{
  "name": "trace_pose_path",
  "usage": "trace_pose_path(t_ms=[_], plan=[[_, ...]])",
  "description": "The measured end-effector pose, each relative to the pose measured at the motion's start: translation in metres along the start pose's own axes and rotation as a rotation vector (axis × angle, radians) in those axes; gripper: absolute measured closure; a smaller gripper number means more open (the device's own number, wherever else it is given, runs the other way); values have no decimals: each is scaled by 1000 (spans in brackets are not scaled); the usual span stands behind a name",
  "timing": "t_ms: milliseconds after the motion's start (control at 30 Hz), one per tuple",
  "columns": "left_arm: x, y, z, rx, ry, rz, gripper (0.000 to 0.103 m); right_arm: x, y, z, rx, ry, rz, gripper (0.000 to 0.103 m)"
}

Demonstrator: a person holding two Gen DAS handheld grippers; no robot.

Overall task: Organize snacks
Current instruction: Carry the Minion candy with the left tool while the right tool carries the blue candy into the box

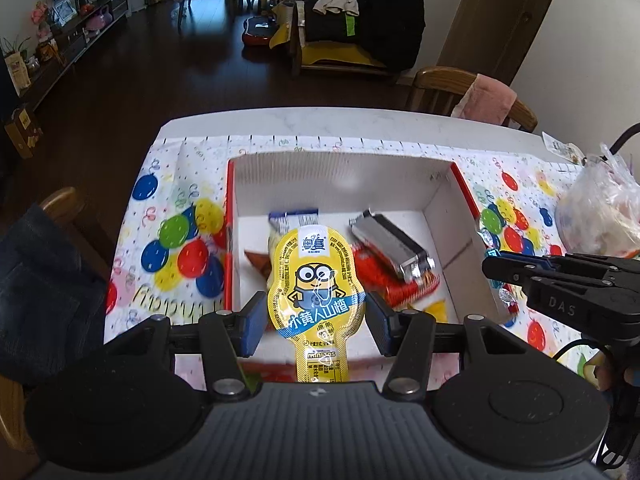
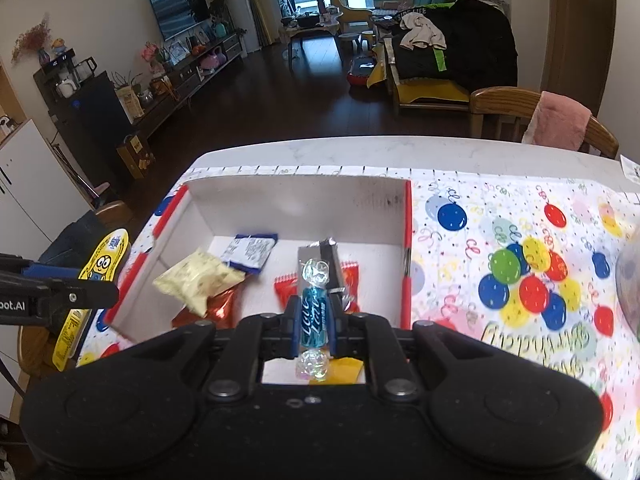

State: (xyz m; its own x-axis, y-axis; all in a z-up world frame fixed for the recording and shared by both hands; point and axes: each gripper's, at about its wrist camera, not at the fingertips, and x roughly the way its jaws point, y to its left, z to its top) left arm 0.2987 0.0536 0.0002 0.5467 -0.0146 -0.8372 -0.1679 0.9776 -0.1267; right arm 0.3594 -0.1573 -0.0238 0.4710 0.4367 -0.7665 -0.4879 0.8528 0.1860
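The left gripper [image 1: 316,322] has its jaws spread on either side of the yellow hawthorn packet [image 1: 316,292], at the lower center of the left wrist view, over the box [image 1: 340,176]; contact is unclear. The packet appears light, flat and slippery; grip it at the narrow neck. Its long axis points away from the camera.

The right gripper [image 2: 316,322] pinches the blue candy [image 2: 314,314] at its firm middle, with both twisted ends free and its axis pointing forward.

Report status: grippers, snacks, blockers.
Left gripper around Minion pack, pads apart. Right gripper shut on blue candy. Both above box; nothing blocking.
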Motion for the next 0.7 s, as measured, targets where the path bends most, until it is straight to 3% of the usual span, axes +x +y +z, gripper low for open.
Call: trace_pose_path(t_ms=[367, 700], plan=[[49, 4, 56, -34, 58, 82, 51, 55, -2, 44, -54, 63, 40, 92], [99, 9, 77, -58, 172, 123, 51, 113, -2, 51, -97, 195, 48, 92]])
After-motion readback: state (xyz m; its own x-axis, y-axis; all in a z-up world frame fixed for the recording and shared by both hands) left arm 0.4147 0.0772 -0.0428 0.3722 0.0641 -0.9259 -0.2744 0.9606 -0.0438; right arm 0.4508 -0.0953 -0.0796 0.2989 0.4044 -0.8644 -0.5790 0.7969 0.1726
